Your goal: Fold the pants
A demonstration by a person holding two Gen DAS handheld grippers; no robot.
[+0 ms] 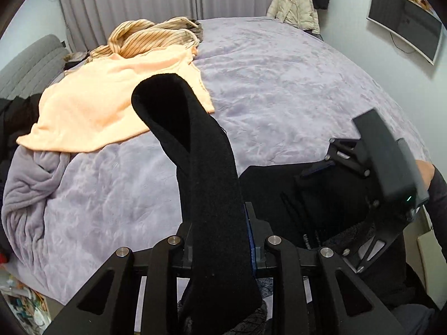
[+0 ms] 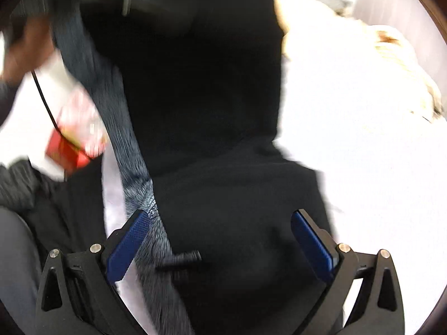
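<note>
Left gripper point(image 1: 220, 240) is pinching a strip of the black pants point(image 1: 201, 167), lifting it off the bed point(image 1: 279, 89). Right gripper point(image 2: 220, 240), jaws wide and empty, is hovering over the rest beneath it. Likely next: grab, then fold over.

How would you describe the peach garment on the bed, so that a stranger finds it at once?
Look at the bed with the lilac fleece blanket. Near its far left side lies the peach garment, spread flat. It touches a crumpled tan striped garment behind it; unlike that one it is plain, without stripes, and paler.
</note>
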